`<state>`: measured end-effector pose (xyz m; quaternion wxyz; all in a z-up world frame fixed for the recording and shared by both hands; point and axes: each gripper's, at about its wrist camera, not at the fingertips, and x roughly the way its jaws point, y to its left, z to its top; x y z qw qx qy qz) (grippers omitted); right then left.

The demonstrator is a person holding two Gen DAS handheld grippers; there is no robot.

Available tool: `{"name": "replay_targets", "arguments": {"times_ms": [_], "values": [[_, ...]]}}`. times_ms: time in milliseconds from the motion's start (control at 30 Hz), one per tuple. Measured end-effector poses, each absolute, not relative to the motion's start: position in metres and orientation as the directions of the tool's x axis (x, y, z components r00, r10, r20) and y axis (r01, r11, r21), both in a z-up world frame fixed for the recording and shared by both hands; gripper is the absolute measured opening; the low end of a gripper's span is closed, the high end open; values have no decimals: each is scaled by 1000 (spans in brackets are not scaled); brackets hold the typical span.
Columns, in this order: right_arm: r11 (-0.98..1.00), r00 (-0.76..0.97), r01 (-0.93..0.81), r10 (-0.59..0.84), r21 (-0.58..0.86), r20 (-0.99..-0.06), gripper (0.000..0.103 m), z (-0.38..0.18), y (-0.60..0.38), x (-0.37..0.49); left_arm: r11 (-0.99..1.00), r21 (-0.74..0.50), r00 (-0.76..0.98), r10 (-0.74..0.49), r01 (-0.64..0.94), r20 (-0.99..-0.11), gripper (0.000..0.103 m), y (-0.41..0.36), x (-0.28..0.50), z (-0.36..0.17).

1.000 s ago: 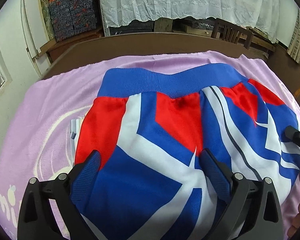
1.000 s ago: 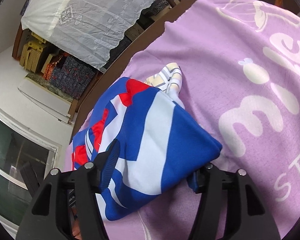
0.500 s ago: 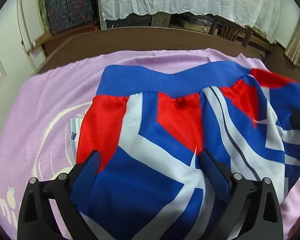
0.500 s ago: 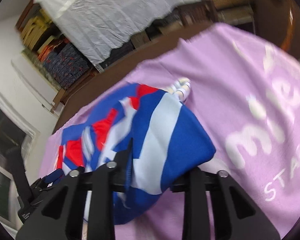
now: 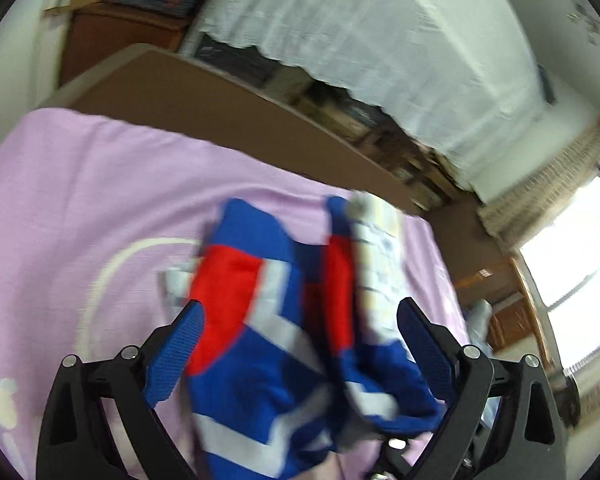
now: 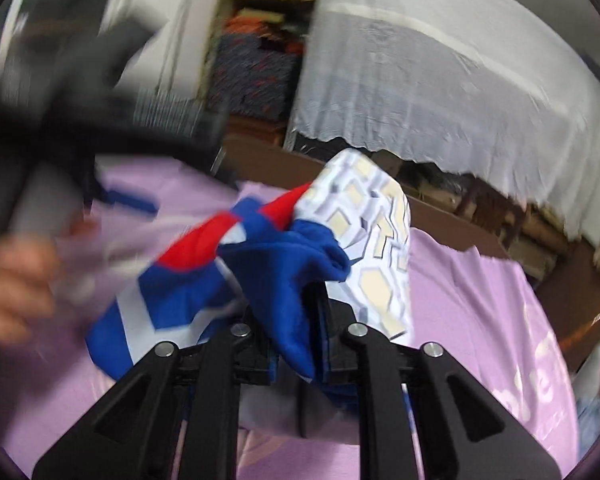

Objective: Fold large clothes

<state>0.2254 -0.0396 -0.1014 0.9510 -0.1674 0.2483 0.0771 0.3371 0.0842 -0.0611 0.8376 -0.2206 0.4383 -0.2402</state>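
One lilac blanket [image 5: 80,184] covers brown table [image 5: 204,96]; lace cloth [image 5: 380,32] behind.

A lived-in home room. Beyond the left gripper [image 5: 300,336], a lilac printed blanket [image 5: 80,184] covers a brown table [image 5: 204,92]; farther back a white lace cloth [image 5: 380,32] drapes stacked storage boxes [image 6: 252,72], with a bright window [image 5: 572,256] far right.

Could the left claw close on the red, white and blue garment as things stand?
Probably yes. The garment already hangs bunched between the open left claw fingers, nothing blocking, while the right claw is shut on it.
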Motion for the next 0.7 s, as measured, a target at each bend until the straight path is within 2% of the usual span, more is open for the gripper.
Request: {"name": "replay_targets", "arguments": {"times_ms": [200, 300, 333, 367, 400, 433, 533, 633, 700], "values": [[919, 868, -247, 70, -306, -491, 14, -107, -39, 220, 765, -557, 408, -643, 322, -648, 97, 37, 331, -72], [897, 880, -273, 88, -347, -467, 14, -111, -33, 207, 771, -527, 423, -637, 358, -644, 97, 28, 325, -69], [888, 886, -279, 91, -365, -455, 14, -113, -31, 201, 782, -511, 440, -623, 357, -647, 92, 27, 325, -70], [876, 893, -286, 96, -388, -440, 14, -114, -26, 194, 796, -491, 462, -605, 354, -649, 69, 28, 326, -69], [868, 897, -288, 97, -404, -430, 14, -115, -22, 190, 797, -487, 461, -604, 359, -650, 51, 28, 328, -70], [862, 900, -290, 99, -416, -424, 14, -115, -19, 187, 792, -494, 450, -611, 360, -652, 26, 29, 330, -73], [864, 894, -298, 103, -406, -435, 13, -115, -17, 190, 788, -508, 440, -616, 348, -654, 22, 31, 336, -81], [870, 887, -301, 105, -390, -449, 12, -117, -16, 191, 790, -500, 432, -613, 355, -662, 25, 29, 337, -83], [871, 887, -297, 100, -391, -451, 12, -118, -16, 192, 778, -536, 401, -628, 326, -667, 57, 32, 343, -89]]}}
